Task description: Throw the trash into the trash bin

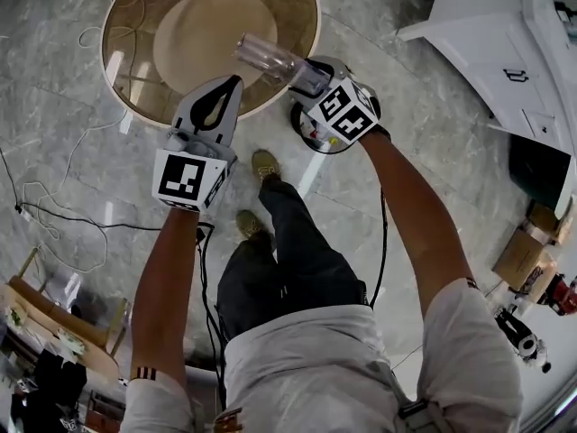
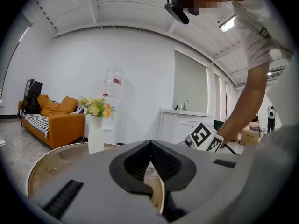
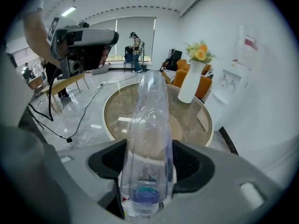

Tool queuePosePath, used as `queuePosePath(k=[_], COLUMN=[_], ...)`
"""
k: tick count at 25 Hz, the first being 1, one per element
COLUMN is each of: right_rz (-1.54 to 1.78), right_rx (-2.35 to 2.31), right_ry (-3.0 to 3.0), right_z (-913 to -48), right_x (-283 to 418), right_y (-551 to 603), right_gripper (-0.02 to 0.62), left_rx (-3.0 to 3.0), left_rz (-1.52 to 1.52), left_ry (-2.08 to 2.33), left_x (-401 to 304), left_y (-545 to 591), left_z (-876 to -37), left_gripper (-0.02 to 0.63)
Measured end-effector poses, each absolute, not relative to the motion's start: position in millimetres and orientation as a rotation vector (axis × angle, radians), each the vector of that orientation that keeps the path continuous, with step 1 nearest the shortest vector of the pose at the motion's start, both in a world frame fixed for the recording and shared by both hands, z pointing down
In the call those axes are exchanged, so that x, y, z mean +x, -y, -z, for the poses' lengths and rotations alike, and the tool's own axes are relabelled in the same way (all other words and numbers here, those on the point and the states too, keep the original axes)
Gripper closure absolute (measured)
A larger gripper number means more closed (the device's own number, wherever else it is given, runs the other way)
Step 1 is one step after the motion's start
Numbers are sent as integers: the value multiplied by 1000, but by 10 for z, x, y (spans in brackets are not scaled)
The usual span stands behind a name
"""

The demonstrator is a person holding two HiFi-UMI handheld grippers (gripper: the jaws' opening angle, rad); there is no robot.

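**A:** Where is the trash at this moment?

**B:** It is a clear plastic bottle (image 1: 269, 59). The right gripper (image 1: 311, 78) has its jaws pressed on it from both sides. The blue cap end sits back towards the gripper's body. The long part sticks out in front, over the edge of the round glass table (image 1: 135, 70).

**A:** And the trash bin?

**B:** I take the small dark round bin (image 1: 297, 123) on the floor to be it. It is just beside the table and almost under the right gripper. Some items seem to lie inside.

**A:** How will the bottle handle?

**B:** It looks empty, so I judge it very light. The wall is thin and smooth, so it can dent under pressure and slip. The hold near the shoulder, where the plastic is stiffer, seems to me better than one on the soft middle.

**A:** What about the left gripper (image 1: 234, 81)?

**B:** Its jaws meet at the tips, and I cannot make out anything held in them. It points towards the table, apart from the bottle.

**A:** What is the risk?

**B:** A light bottle may bounce off the rim, so I would release it low over the opening.
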State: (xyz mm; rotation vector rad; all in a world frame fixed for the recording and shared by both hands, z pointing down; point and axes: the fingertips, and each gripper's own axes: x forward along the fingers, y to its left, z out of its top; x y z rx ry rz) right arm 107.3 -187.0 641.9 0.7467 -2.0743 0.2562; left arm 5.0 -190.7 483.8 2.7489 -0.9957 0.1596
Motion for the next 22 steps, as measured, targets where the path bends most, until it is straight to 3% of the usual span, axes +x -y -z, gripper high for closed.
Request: queuePosePath(k=[11, 22], right_rz=[-446, -601], right_rx=[976, 1021], right_ry=[1936, 1770], right_z=[-6556, -7164], right_x=[2252, 2699], right_y=[771, 23], right_gripper=[307, 299], left_rx=[2807, 2817], left_rz=[-136, -138], left_ry=[853, 781], left_x=[642, 934], left_y=[1418, 1067], left_z=[-4724, -4795], left_gripper=[607, 607])
